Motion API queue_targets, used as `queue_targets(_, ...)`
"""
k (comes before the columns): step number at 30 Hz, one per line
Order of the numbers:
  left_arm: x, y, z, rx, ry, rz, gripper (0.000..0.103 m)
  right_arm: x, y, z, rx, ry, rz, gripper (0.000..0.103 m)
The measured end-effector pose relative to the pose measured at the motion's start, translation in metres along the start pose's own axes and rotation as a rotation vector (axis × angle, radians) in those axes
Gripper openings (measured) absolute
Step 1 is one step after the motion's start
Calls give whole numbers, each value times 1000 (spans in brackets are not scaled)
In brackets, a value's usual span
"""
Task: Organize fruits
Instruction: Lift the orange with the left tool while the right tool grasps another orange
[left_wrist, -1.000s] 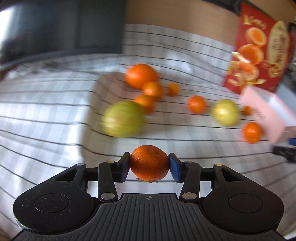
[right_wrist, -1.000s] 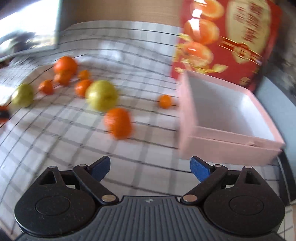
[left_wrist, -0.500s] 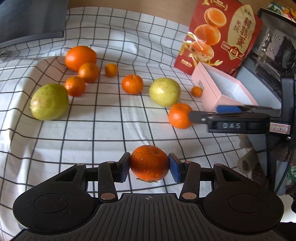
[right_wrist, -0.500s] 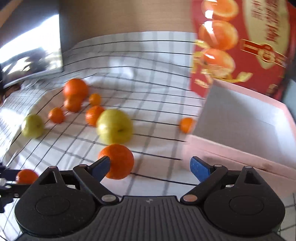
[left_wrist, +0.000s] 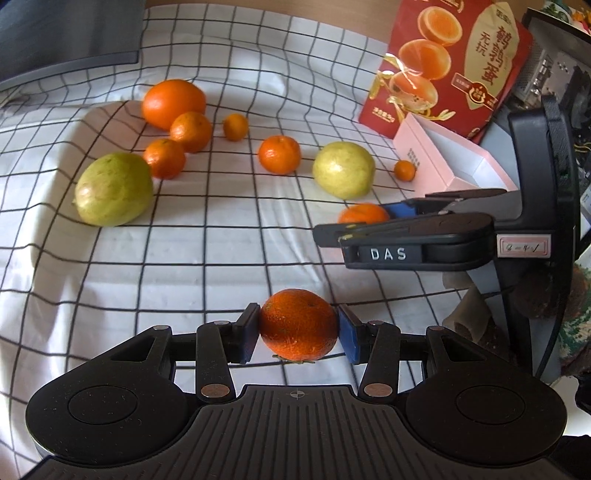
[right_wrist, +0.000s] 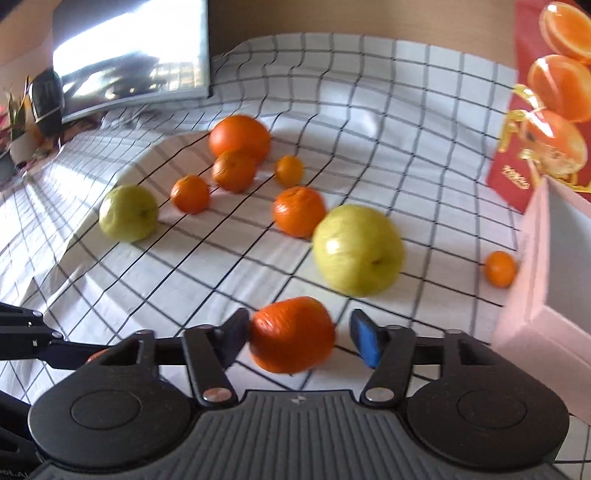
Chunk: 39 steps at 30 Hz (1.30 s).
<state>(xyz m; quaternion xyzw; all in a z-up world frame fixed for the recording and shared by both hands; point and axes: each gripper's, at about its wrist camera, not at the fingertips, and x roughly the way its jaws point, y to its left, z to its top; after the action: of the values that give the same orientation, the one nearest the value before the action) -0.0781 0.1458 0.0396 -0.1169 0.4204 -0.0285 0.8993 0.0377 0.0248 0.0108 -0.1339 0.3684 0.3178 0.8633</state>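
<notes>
My left gripper (left_wrist: 297, 334) is shut on a mandarin (left_wrist: 298, 324) and holds it above the checked cloth. My right gripper (right_wrist: 298, 338) is open around another mandarin (right_wrist: 292, 335) lying on the cloth; the left pad touches it, the right pad (right_wrist: 364, 341) stands a little off. That mandarin also shows in the left wrist view (left_wrist: 360, 213), behind the right gripper (left_wrist: 384, 218). A pink open box (right_wrist: 546, 258) stands to the right; it also shows in the left wrist view (left_wrist: 448, 158).
On the cloth lie two green guavas (left_wrist: 114, 189) (left_wrist: 343, 169), a large orange (left_wrist: 173, 103), several mandarins (left_wrist: 279, 154) and small kumquats (left_wrist: 404, 170). A red carton (left_wrist: 450, 66) stands behind the box. A monitor (right_wrist: 129, 55) is at the back left.
My right gripper has moved forward and its jaws now straddle the mandarin, narrowing around it. My left gripper keeps its mandarin and has shifted little.
</notes>
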Motion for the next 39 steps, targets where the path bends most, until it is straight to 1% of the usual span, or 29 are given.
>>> queue_targets(3, -2, 5, 0, -6, 1, 2, 50, 3, 4, -3, -8, 13, -27, 57)
queue_targets(6, -2, 7, 0, -9, 5, 1, 50, 0, 2, -4, 5, 24, -30, 57)
queue_targets(12, -5, 10, 0, -8, -6, -14, 50, -18, 10, 9, -87, -39, -68, 57)
queue_targets(15, -6, 15, -1, -22, -11, -15, 50, -23, 11, 22, -99, -62, -70, 57)
queue_targets(19, -9, 21, -3, -48, -22, -17, 50, -15, 12, 30, -115, -23, -98, 58)
queue_targets(22, -9, 23, -4, -60, -21, -21, 50, -12, 10, 18, -91, 16, -82, 60)
queue_targets(27, -3, 21, -1, -50, -3, -34, 50, -12, 3, -11, -49, 65, -100, 61)
queue_targets(31, 4, 12, 4, -20, 8, -57, 50, -23, -5, -27, 9, 71, -71, 61)
queue_targets(34, 10, 3, 7, 9, 22, -76, 50, -32, -1, -37, -8, 61, -82, 56)
queue_targets(36, 14, -4, 7, 28, 34, -91, 50, -37, 0, -41, -19, 55, -94, 55)
queue_targets(37, 16, -8, 7, 38, 40, -99, 50, -40, 0, -43, -17, 54, -96, 52)
queue_targets(38, 18, -12, 7, 49, 47, -107, 50, -42, -3, -44, -9, 55, -95, 45)
queue_targets(39, 20, -16, 8, 61, 54, -114, 50, -45, -5, -45, 3, 61, -92, 41)
